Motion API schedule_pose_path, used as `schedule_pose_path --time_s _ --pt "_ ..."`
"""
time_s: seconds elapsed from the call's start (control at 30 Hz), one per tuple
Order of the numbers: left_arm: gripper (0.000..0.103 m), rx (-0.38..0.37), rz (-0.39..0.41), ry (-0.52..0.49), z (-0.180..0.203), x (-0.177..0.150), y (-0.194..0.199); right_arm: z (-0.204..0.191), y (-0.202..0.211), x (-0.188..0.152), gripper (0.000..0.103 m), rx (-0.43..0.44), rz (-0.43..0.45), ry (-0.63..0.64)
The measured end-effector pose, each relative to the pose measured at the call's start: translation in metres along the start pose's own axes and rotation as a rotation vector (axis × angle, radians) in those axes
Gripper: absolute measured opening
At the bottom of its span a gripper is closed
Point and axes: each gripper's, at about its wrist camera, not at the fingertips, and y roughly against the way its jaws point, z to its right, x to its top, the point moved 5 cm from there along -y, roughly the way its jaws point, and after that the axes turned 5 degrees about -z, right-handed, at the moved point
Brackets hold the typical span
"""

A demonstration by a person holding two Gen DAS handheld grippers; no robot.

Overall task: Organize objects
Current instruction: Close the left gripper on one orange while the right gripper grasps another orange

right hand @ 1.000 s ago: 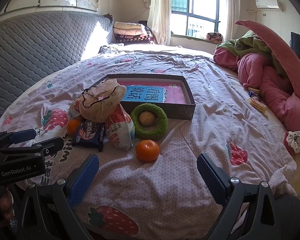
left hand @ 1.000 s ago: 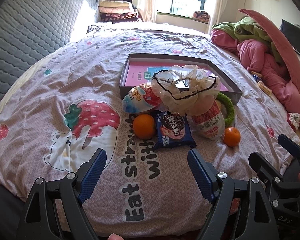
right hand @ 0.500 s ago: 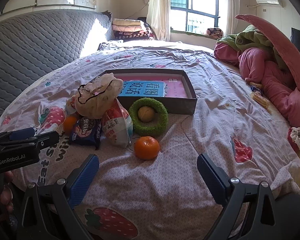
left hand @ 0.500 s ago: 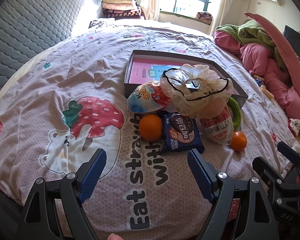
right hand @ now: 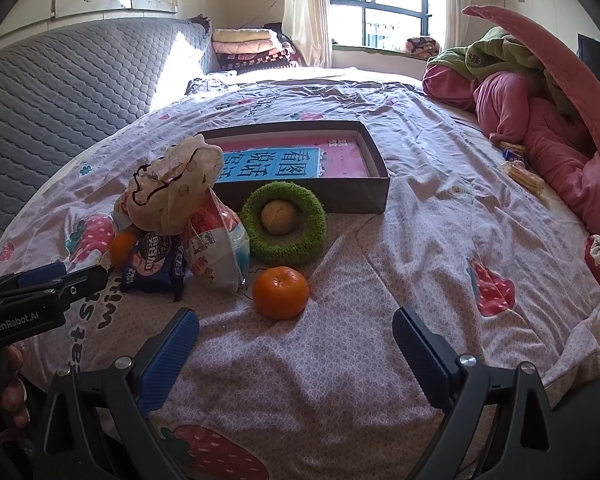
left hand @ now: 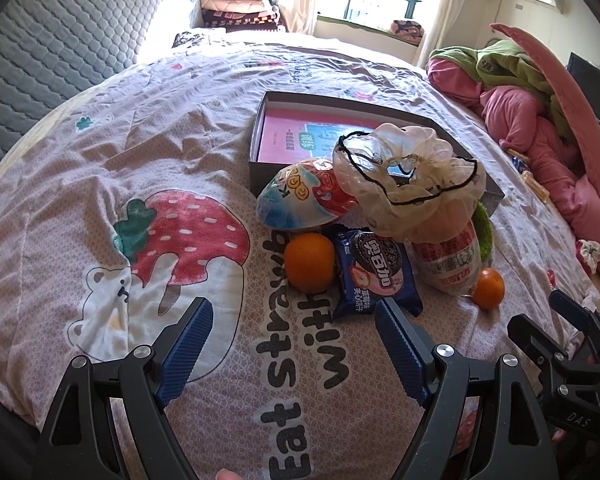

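**Both claws closing in on the snack pile — nothing grasped yet**

Change over the last second: both wrist views show the pile larger and lower in frame, so both grippers have advanced toward it. No item has shifted. Judgement: approach phase, sorting not yet begun.

Left gripper [left hand: 290, 336]: released, jaws wide apart and empty, above the bedsheet [left hand: 100, 160], lined up roughly on the left orange [left hand: 309, 262] and the blue cookie packet [left hand: 374, 274]. Right gripper [right hand: 296, 338]: also released, empty, with the right orange [right hand: 281, 292] just ahead between its fingers — likely the first pick.

Task items lie in a cluster just in front of the shallow box [right hand: 376, 196], none inside it. The box holds only a pink-and-blue printed sheet.

Obstructions: a crumpled plastic bag [left hand: 408, 184] sits on top of the egg-shaped pack [left hand: 300, 200] and the red-and-white snack bag [left hand: 450, 262], hiding much of both. A green ring [right hand: 285, 229] with a tan ball [right hand: 278, 218] in its hole touches the box wall. Packets overlap — lifting one may drag its neighbours. Pink bedding [right hand: 540, 120] lies well apart at right.
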Motion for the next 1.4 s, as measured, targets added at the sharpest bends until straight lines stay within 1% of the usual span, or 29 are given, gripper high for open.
schedule_pose_path --time_s 0.23,0.4,0.53,0.8,0.9,1.0,1.03,1.17,1.2,1.33,1.4 --pt "0.084 -0.004 -0.005 0.013 -0.006 0.005 -0.009 0.0 -0.009 0.002 0.097 0.003 -0.017 0.004" --pt "0.084 -0.028 -0.013 0.031 -0.01 0.01 -0.016 0.0 -0.017 0.004 0.096 -0.004 -0.027 0.012" --pt "0.084 -0.026 -0.016 0.035 -0.016 0.014 -0.021 0.002 -0.023 0.005 0.095 -0.002 -0.039 0.009" --pt "0.084 -0.046 -0.033 0.051 -0.021 0.02 -0.032 0.001 -0.032 0.006 0.094 -0.005 -0.052 0.019" --pt "0.082 -0.053 -0.039 0.049 -0.019 0.023 -0.037 0.002 -0.036 0.006 0.092 -0.004 -0.061 0.014" --pt "0.081 -0.062 -0.037 0.045 -0.017 0.026 -0.039 0.004 -0.04 0.006 0.088 0.0 -0.075 0.004" --pt "0.08 -0.066 -0.036 0.044 -0.017 0.026 -0.04 0.005 -0.042 0.006 0.087 0.001 -0.079 0.002" --pt "0.067 -0.094 -0.037 0.043 -0.015 0.027 -0.041 0.004 -0.045 0.006 0.085 0.006 -0.086 0.002" --pt "0.066 -0.097 -0.038 0.042 -0.015 0.027 -0.042 0.004 -0.046 0.007 0.084 0.008 -0.087 0.001" --pt "0.056 -0.122 -0.037 0.039 -0.013 0.027 -0.042 0.003 -0.05 0.008 0.077 0.011 -0.09 -0.003" --pt "0.055 -0.131 -0.038 0.036 -0.012 0.027 -0.043 0.002 -0.052 0.01 0.074 0.017 -0.09 0.0"
